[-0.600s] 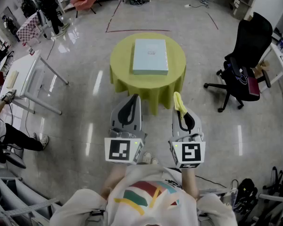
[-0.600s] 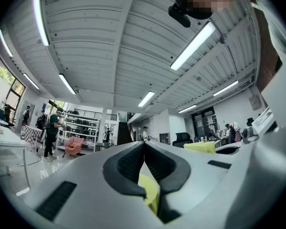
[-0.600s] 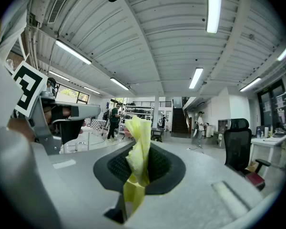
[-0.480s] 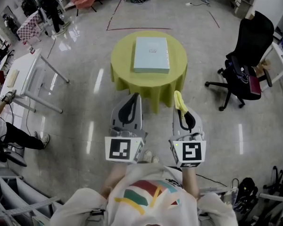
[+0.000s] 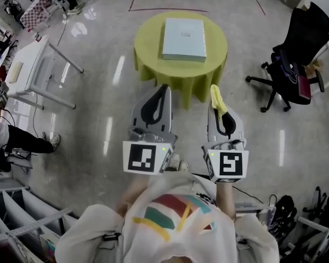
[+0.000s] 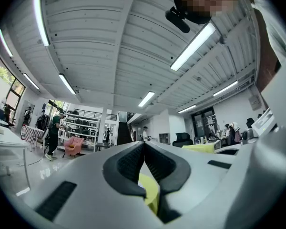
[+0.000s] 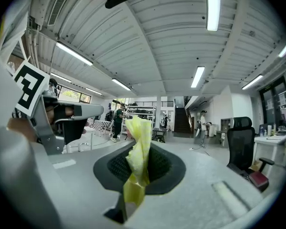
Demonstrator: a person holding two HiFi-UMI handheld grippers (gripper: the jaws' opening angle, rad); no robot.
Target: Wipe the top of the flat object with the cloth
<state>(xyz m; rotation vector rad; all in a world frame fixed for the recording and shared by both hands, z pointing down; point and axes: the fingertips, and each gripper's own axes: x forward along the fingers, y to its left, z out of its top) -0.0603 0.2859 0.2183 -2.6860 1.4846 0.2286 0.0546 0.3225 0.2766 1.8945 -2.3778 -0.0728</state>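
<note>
Right gripper [image 7: 142,149] jaws clamped on the yellow cloth [image 5: 219,101], strip poking past the tips. Left gripper [image 6: 144,147] jaws clenched, empty. Pale-blue flat box [image 5: 184,39] lies mid round tabletop [image 5: 152,60]; both grippers short of that tabletop.

The pale blue flat box [image 5: 183,32] lies centred on the round yellow-draped worktop [image 5: 151,59], beyond the left hand-held gripper [image 5: 163,87] and right hand-held gripper [image 5: 215,105], side by side. A yellow cloth [image 5: 217,96] sits between the right one's jaws.
</note>
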